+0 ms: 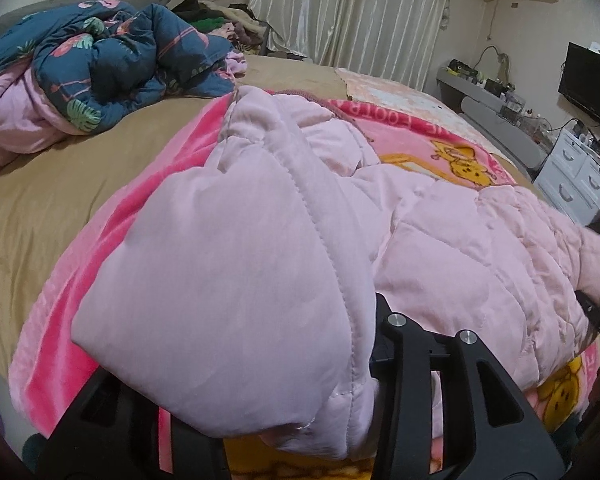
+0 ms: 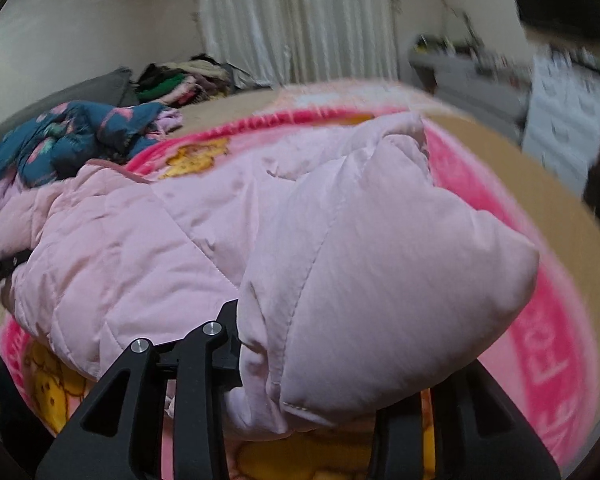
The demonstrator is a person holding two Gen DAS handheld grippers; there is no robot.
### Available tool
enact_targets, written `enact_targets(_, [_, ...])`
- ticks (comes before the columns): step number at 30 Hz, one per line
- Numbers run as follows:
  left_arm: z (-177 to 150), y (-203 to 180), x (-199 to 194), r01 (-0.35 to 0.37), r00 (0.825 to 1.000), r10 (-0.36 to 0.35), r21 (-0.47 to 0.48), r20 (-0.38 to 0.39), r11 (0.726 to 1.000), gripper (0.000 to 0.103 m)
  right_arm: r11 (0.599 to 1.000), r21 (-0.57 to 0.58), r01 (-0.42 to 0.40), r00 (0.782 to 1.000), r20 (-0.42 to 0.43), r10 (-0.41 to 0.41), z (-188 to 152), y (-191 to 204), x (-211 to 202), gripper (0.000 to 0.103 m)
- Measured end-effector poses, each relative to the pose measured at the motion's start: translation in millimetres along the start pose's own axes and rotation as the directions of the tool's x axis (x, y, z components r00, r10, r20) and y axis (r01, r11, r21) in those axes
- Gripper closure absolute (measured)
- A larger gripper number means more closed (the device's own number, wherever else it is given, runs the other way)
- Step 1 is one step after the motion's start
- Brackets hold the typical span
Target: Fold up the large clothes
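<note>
both grippers, left gripper [image 1: 300,364] and right gripper [image 2: 300,360], clamp a puffy fold of the pink jacket [image 1: 440,248] lying on the pink blanket [image 1: 112,240] on the bed [image 1: 60,184]; slick padding may slip out or spring back, ruining the fold.

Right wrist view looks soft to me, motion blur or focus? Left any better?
Right wrist: motion smear, worst on the far curtain and drawers; the jacket up close is only slightly soft. Left wrist: sharp, jacket stitching and drawers legible. Both have fisheye bending and dark corners.
</note>
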State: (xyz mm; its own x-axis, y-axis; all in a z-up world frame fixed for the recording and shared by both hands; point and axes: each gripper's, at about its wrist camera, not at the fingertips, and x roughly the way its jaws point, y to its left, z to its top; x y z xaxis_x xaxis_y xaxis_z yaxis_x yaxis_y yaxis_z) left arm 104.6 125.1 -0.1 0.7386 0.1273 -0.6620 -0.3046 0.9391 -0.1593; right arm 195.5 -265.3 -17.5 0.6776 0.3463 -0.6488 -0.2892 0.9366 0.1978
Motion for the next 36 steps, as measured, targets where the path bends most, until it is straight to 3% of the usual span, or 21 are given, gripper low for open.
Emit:
enact_targets(8, [-6.7, 3.0, 2.9, -0.011, 1.0, 0.011, -0.012, -0.017, 1.0, 0.065, 0.989, 0.149, -0.009, 0.999, -0.052, 0.017, -6.2, -12.5, 11.7, 0.051])
enact_targets(11, [-7.9, 5.5, 3.5, -0.008, 1.0, 0.007, -0.018, -0.026, 1.0, 0.063, 0.978, 0.21, -0.018, 0.997, -0.072, 0.034, -7.7, -21.3, 10.2, 0.035])
enact_targets(12, [-8.5, 5.9, 3.3, -0.006, 1.0, 0.005, -0.021, -0.028, 1.0, 0.063, 0.975, 0.223, -0.021, 0.996, -0.082, 0.04, -8.4, -22.8, 9.2, 0.024])
enact_targets(18, [-12.3, 10.7, 3.9, 0.007, 0.999, -0.008, -0.04, -0.031, 0.999, 0.06, 0.976, 0.217, 0.006, 0.996, -0.088, 0.013, -19.1, -28.7, -9.4, 0.007])
enact_targets(29, [-31.5, 36.3, 9.1, 0.051, 0.998, -0.054, -0.116, -0.02, 0.992, 0.04, 0.99, 0.116, 0.08, 0.996, -0.039, -0.076, -28.8, -16.6, -53.2, 0.005])
enact_targets(32, [-36.5, 43.4, 9.1, 0.042, 0.998, -0.047, -0.137, -0.029, 0.99, 0.028, 0.992, 0.094, 0.082, 0.997, -0.004, -0.082, -28.2, -11.3, -69.9, 0.005])
enact_targets(36, [-37.0, 47.4, -9.2, 0.039, 0.999, -0.042, -0.126, -0.019, 0.991, 0.023, 0.996, 0.064, 0.068, 0.997, 0.039, -0.071, -26.0, -1.2, -88.6, 0.004])
